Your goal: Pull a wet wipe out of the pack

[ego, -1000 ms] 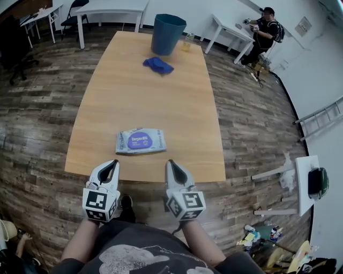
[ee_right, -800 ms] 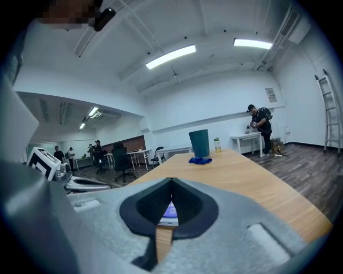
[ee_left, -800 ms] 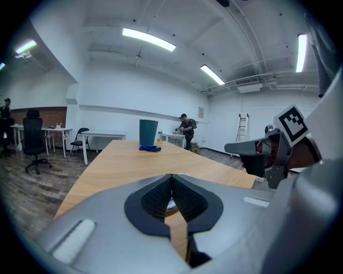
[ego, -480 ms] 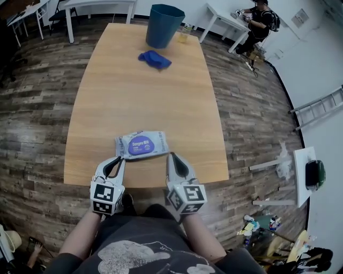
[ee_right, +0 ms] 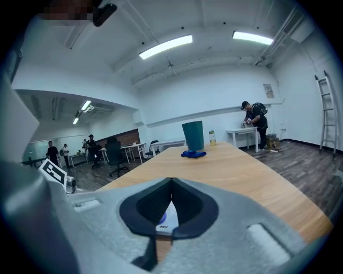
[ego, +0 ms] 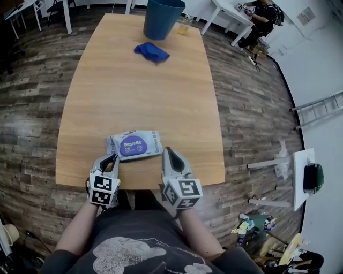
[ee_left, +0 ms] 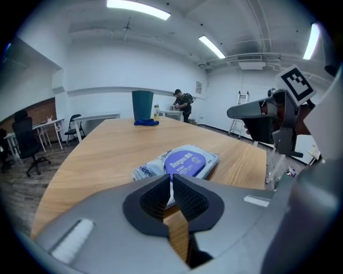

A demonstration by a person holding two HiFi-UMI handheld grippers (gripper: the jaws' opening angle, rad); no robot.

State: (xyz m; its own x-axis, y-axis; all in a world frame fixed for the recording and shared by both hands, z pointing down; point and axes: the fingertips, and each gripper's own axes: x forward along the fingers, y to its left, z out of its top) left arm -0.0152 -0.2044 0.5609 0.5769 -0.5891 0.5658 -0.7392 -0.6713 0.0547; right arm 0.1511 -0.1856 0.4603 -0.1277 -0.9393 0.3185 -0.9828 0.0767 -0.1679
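Observation:
The wet wipe pack (ego: 134, 145), white with a purple oval label, lies flat near the table's front edge. My left gripper (ego: 111, 159) sits just before the pack's near left corner. Its jaws are closing, with a thin slit left and nothing between them. In the left gripper view the pack (ee_left: 179, 162) lies right beyond the left gripper (ee_left: 171, 179). My right gripper (ego: 168, 152) is shut and empty, beside the pack's right end. In the right gripper view a bit of the pack (ee_right: 167, 219) shows below the right gripper (ee_right: 171, 182).
The wooden table (ego: 134, 96) stretches ahead. A blue cloth (ego: 151, 51), a teal bin (ego: 162, 16) and a small bottle (ego: 185, 24) stand at its far end. A person (ego: 262, 13) works at a white table at the back right.
Both grippers have moved forward from in front of the table edge to the pack. The left one has sunk towards the pack's near left corner.

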